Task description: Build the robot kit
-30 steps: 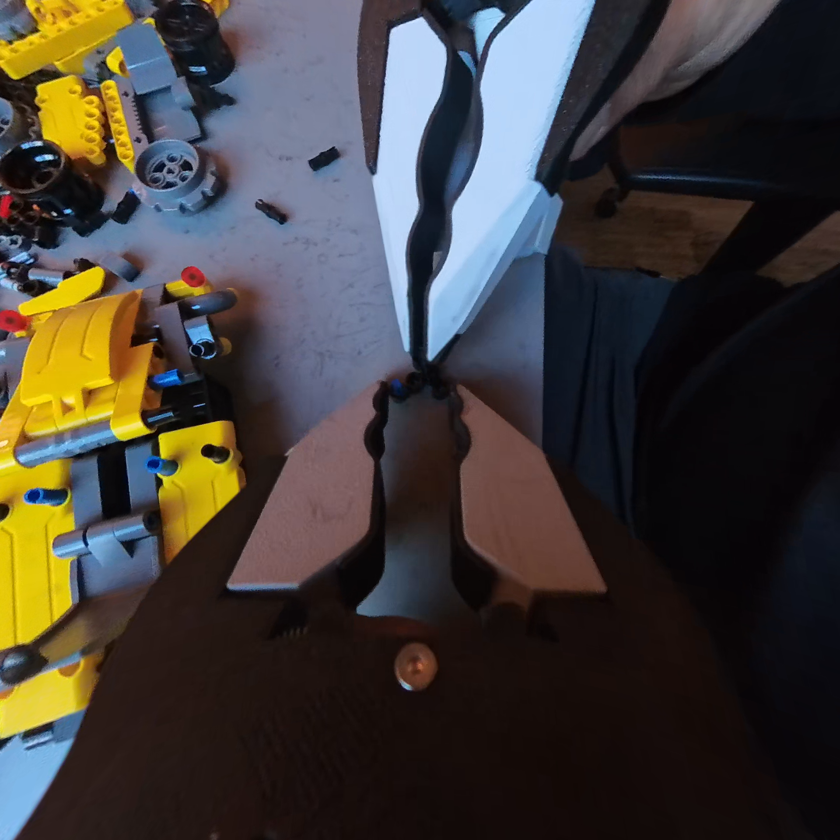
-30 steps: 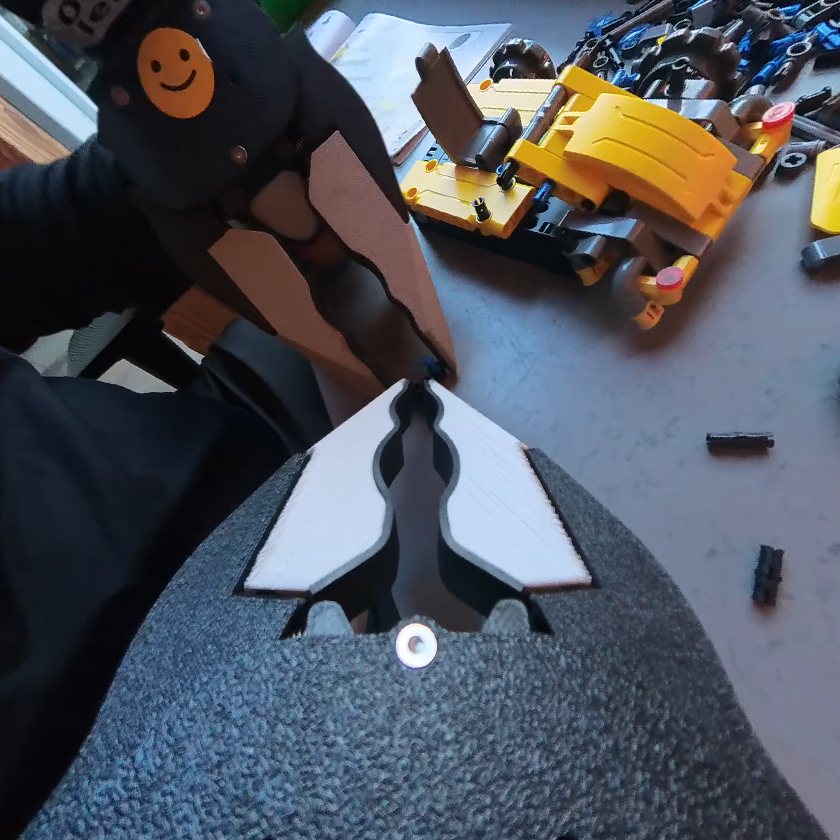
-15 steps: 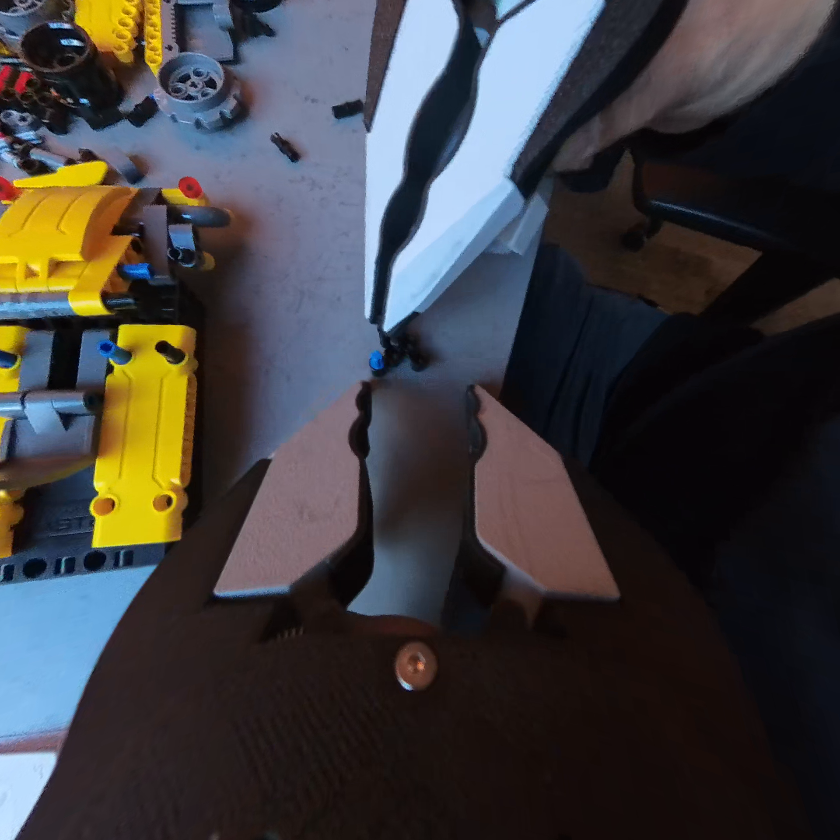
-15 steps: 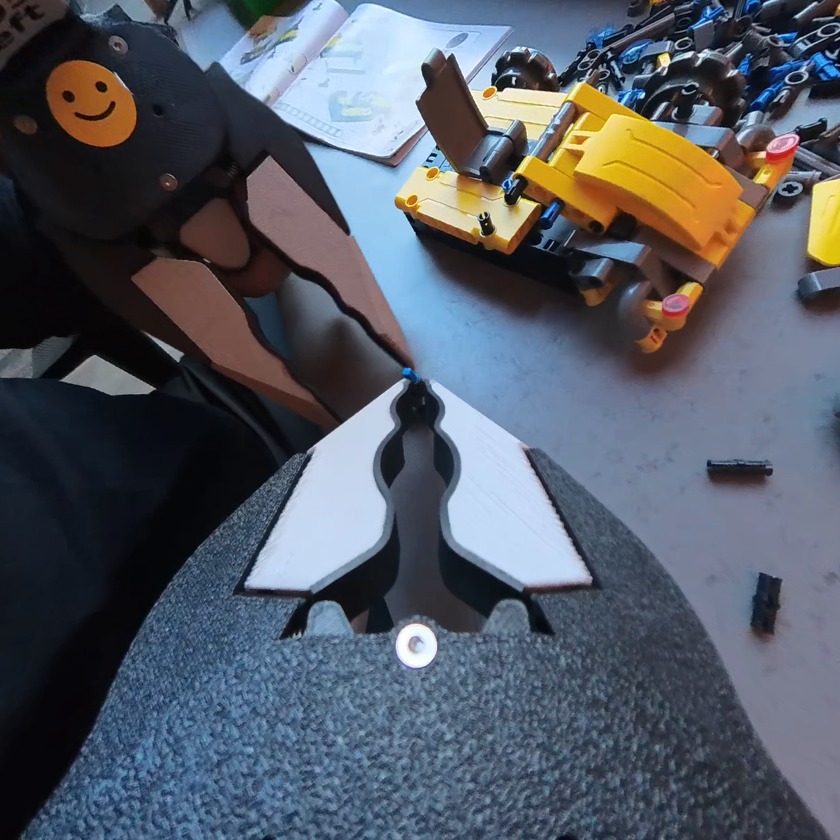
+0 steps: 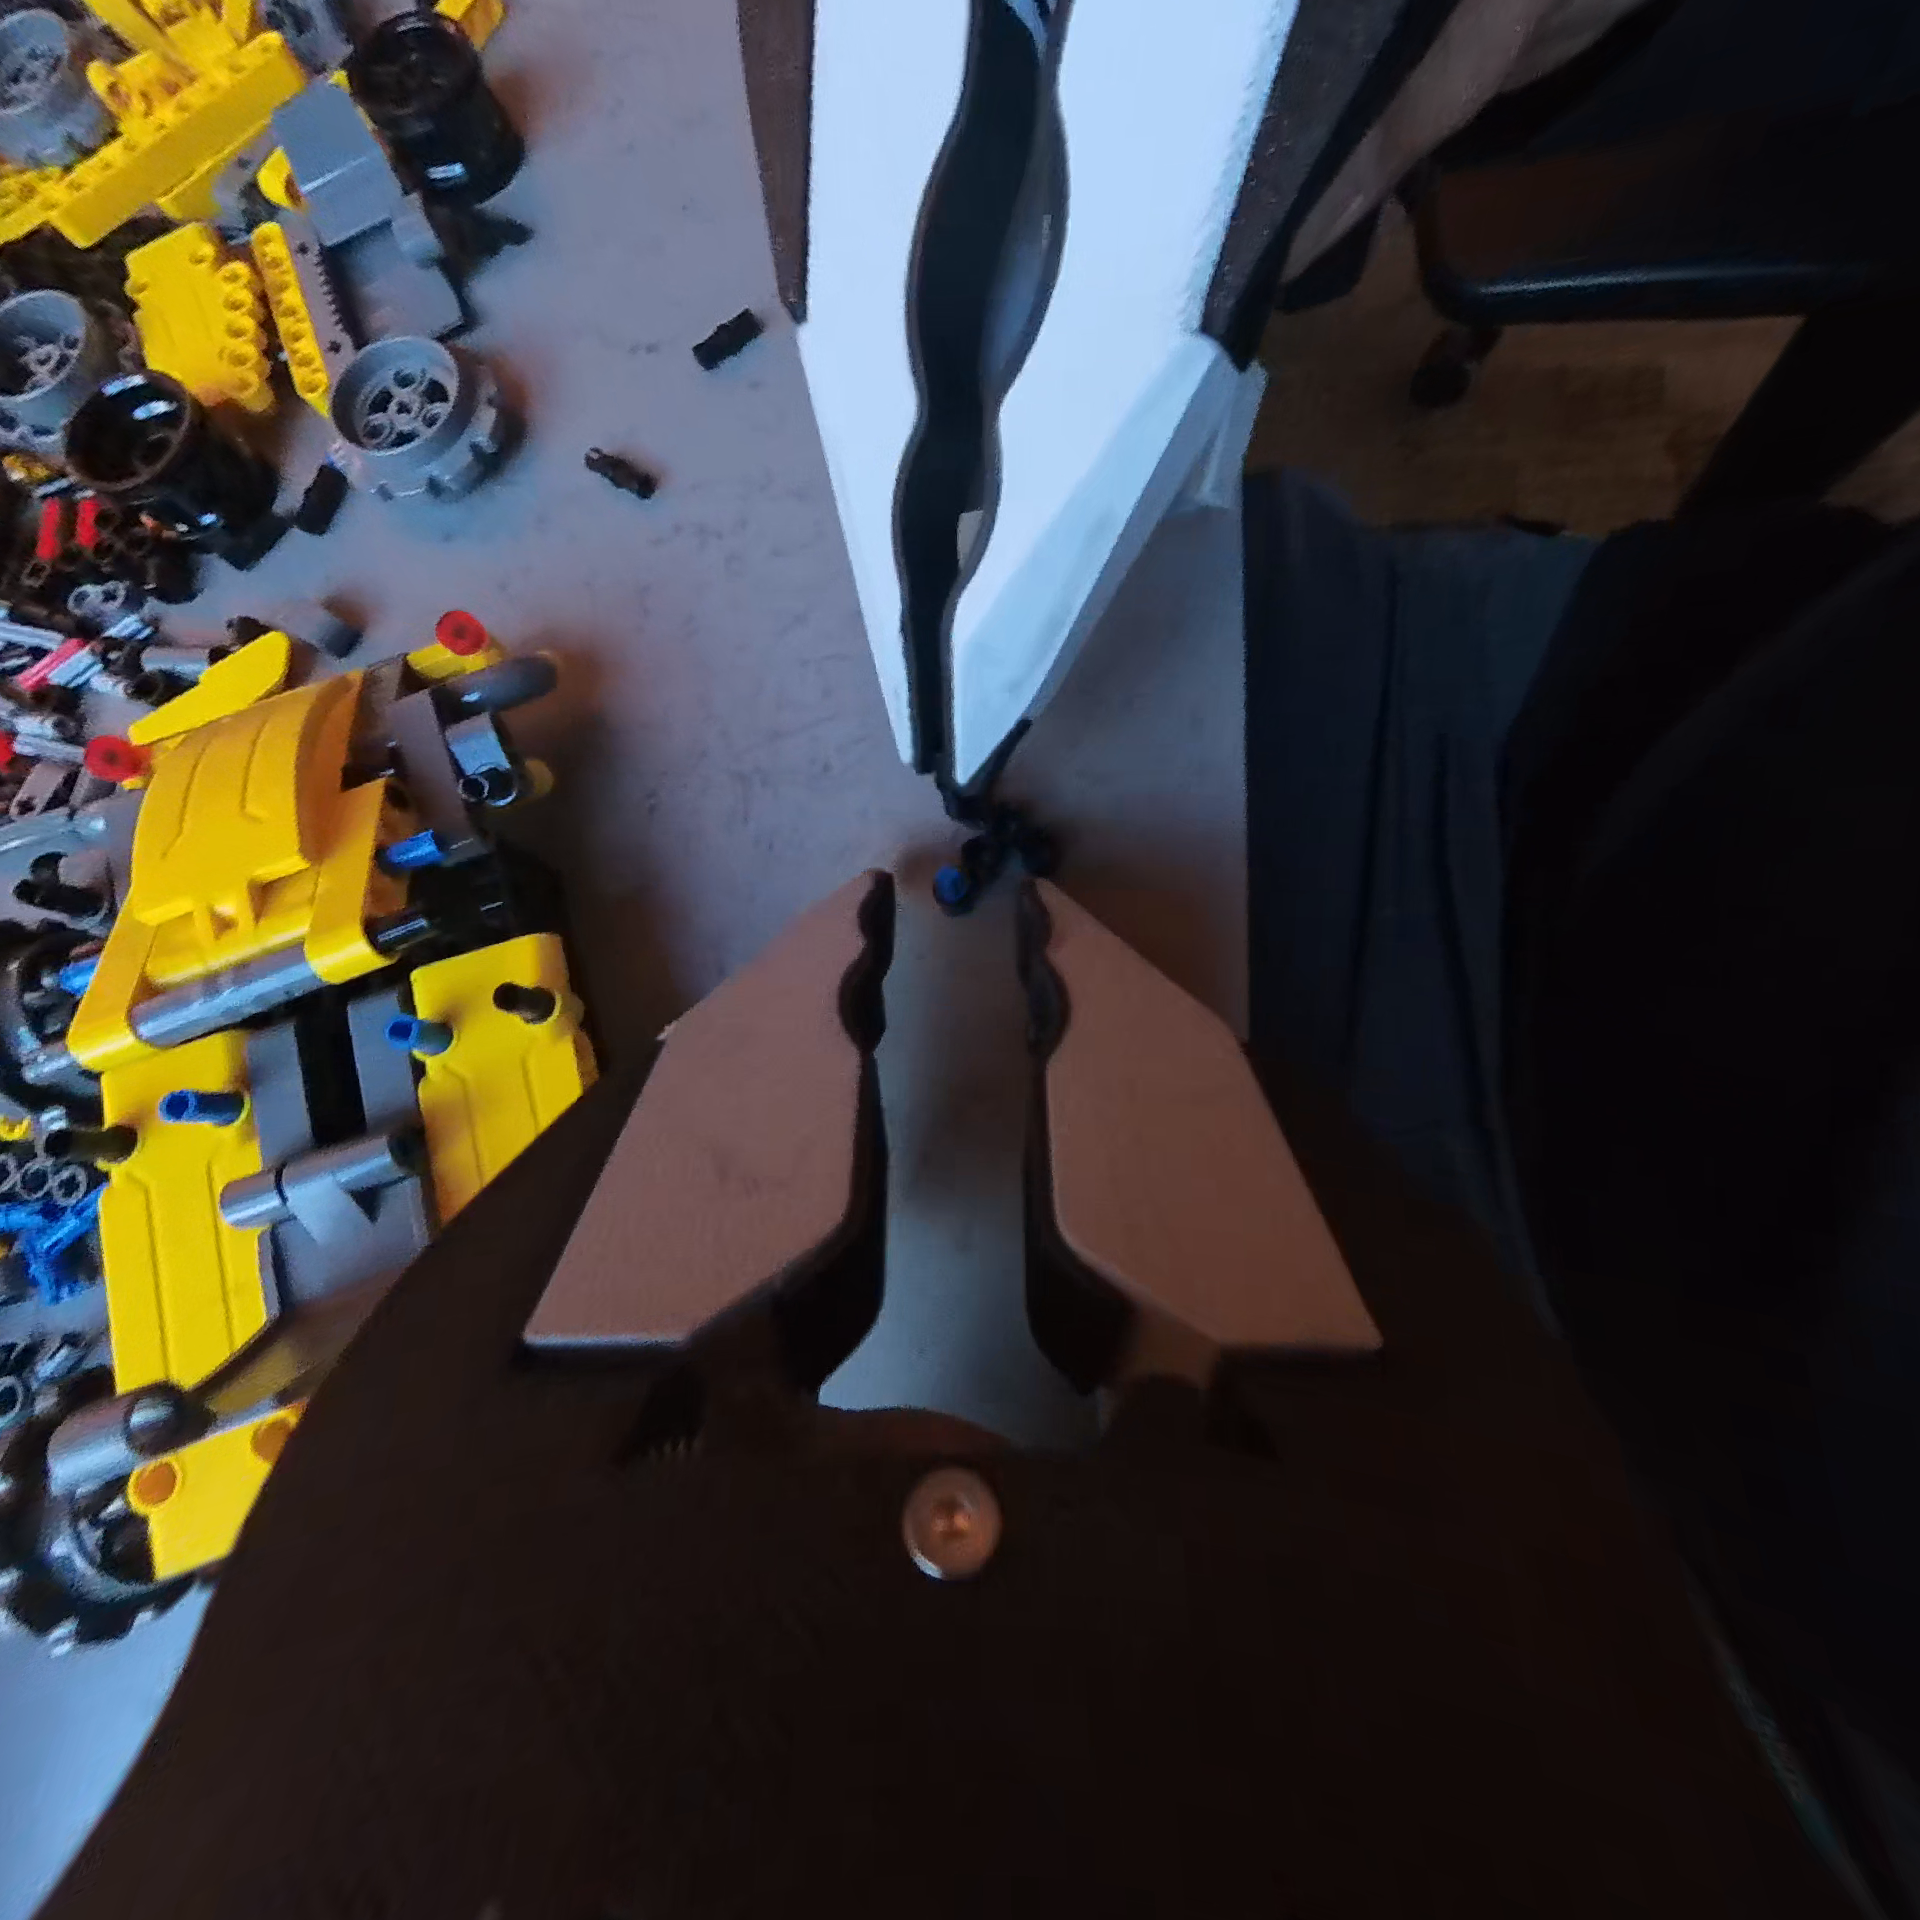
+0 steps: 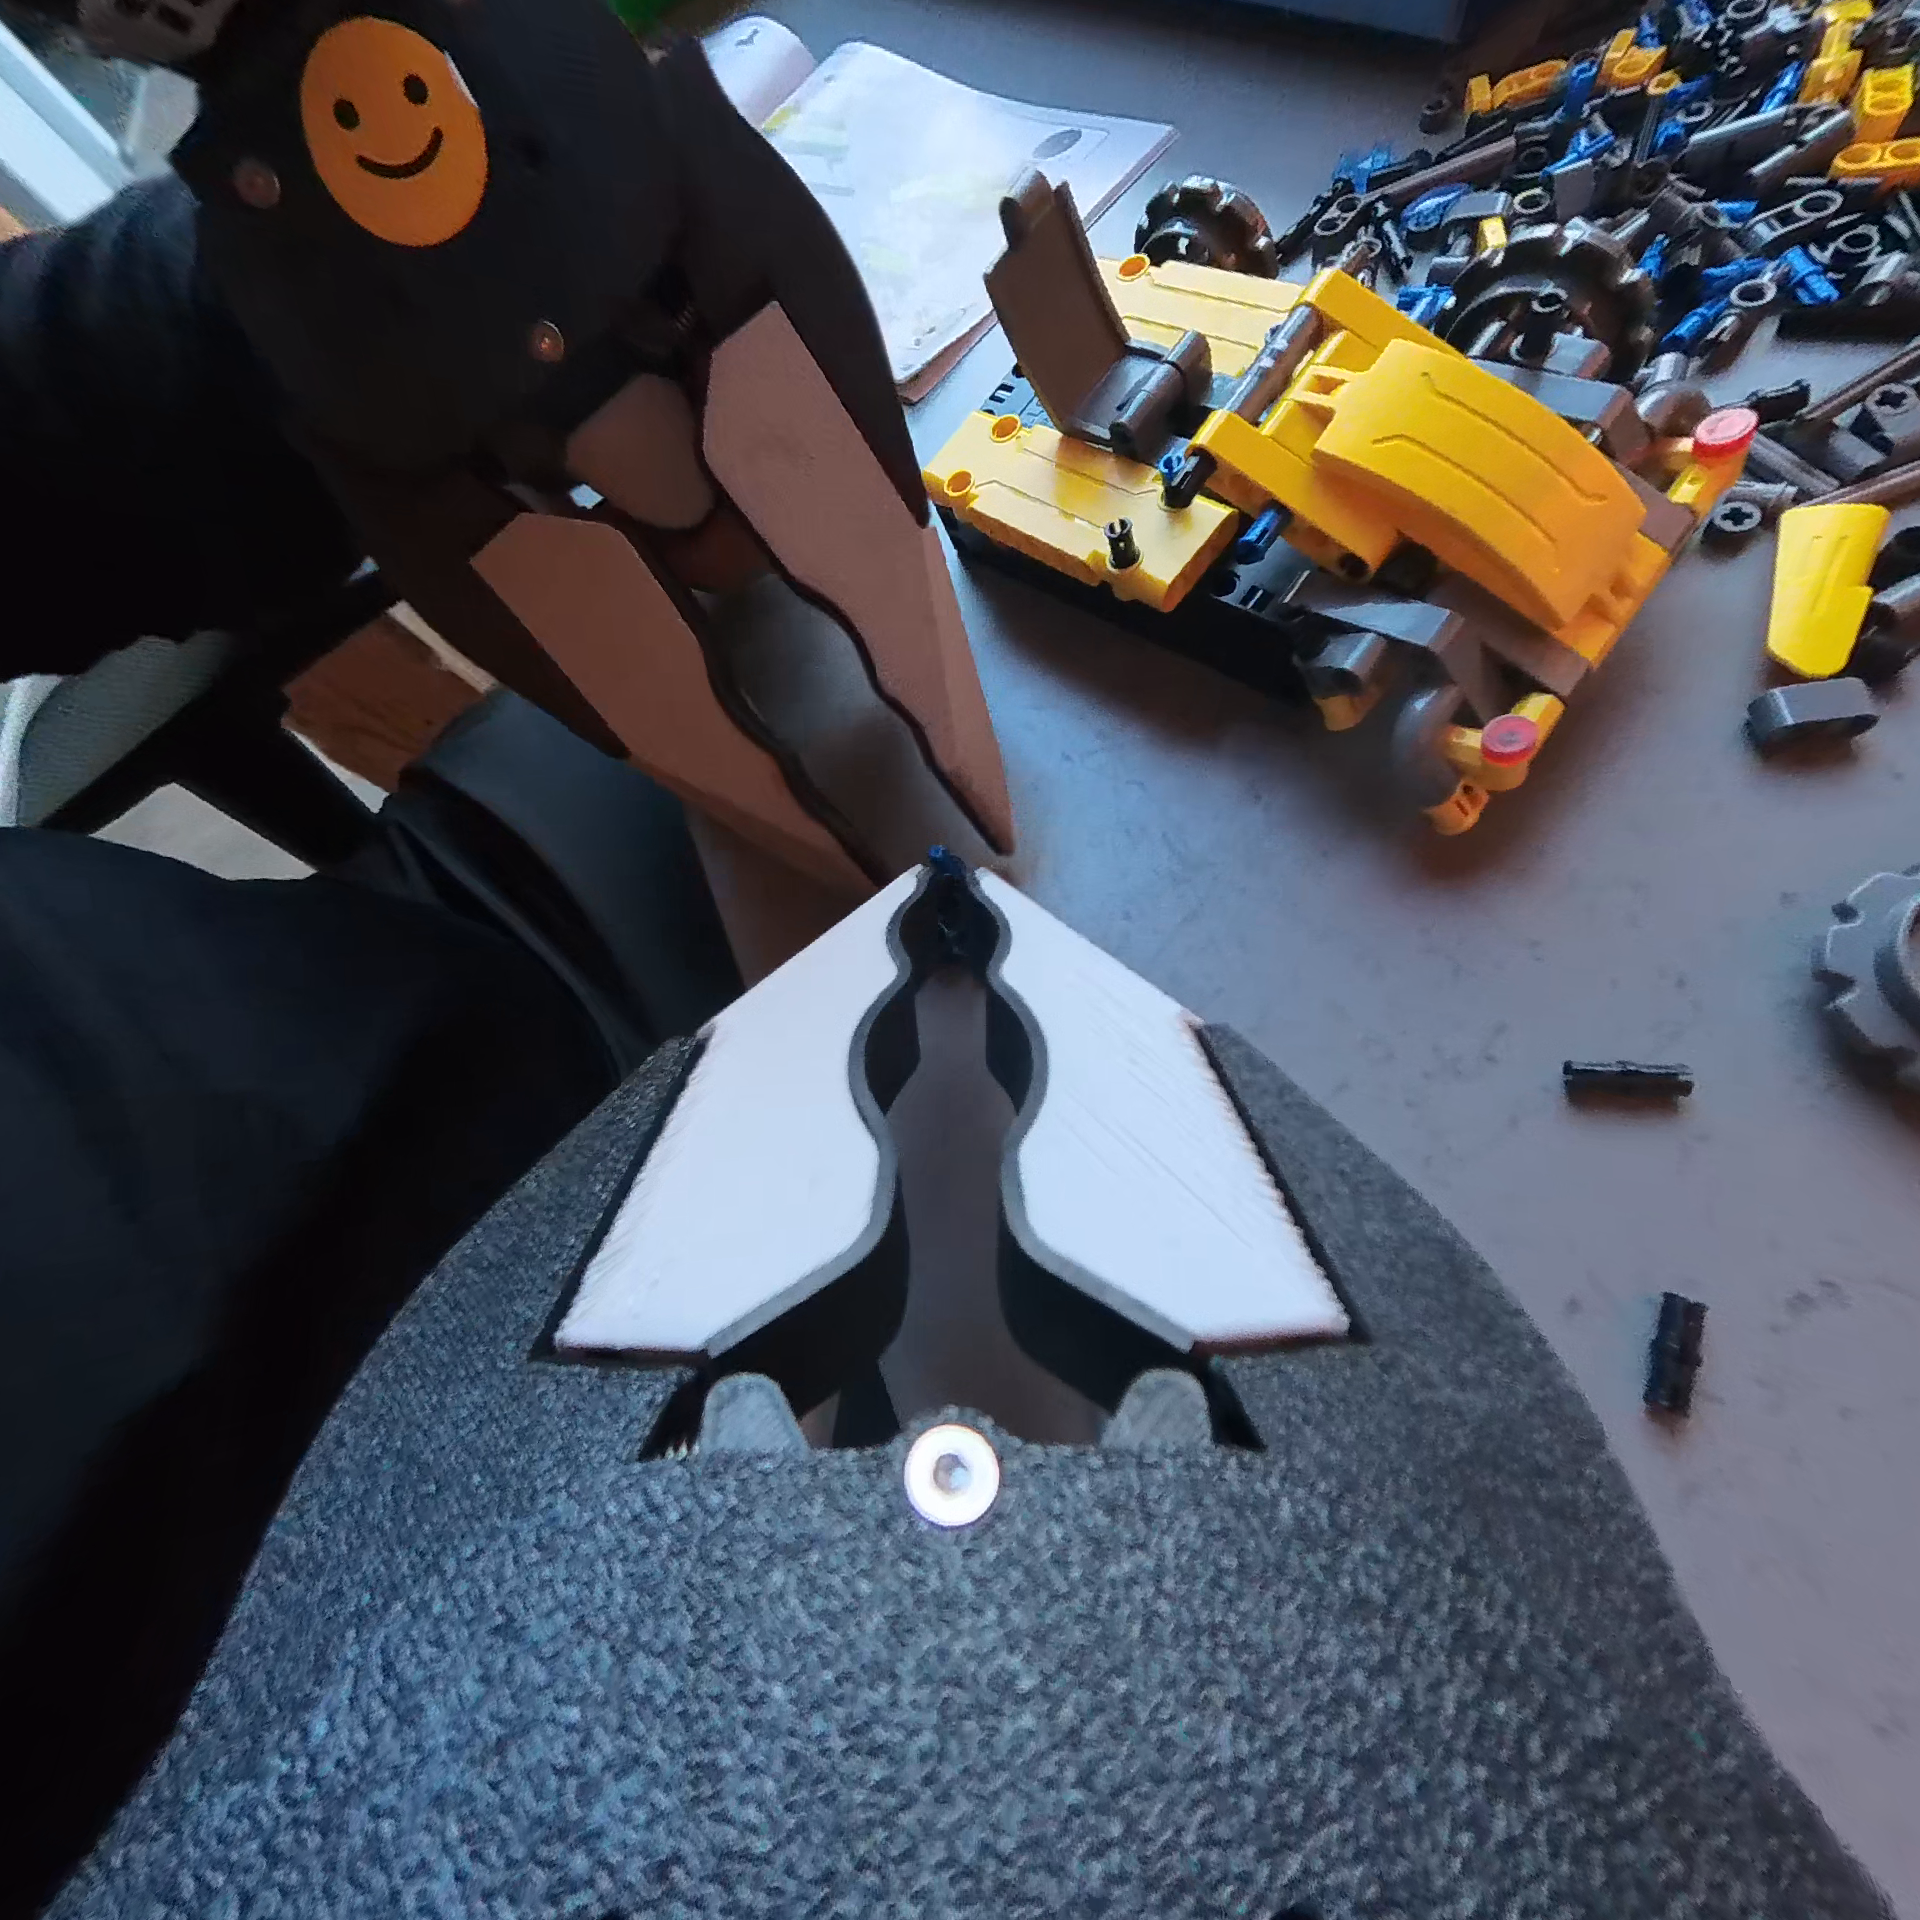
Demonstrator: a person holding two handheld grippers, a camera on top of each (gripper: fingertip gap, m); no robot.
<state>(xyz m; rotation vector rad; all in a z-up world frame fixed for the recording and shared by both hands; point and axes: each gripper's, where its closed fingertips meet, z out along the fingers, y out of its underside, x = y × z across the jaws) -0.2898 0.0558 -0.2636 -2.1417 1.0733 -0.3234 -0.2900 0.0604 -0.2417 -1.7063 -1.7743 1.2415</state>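
Grey tabletop (image 5: 727, 644) fills the left wrist view, its near edge giving onto dark clothing. Left gripper (image 5: 958, 894) stands narrowly parted and empty; just ahead of its tips hangs a small black connector piece with a blue pin (image 5: 982, 857), pinched by the white right gripper (image 5: 961, 774). Left of the tongs sits a yellow brick vehicle (image 5: 270, 935).

Right wrist view: right gripper (image 6: 948, 883) is clamped on that piece, which looks light, rigid and slippery, best gripped across its black body. Loose black pins (image 6: 1628, 1081) lie to the right.

A grey tabletop (image 6: 1299, 987) under dim warm light, with wooden floor (image 5: 1558, 405) and a black chair base (image 5: 1621, 291) beyond
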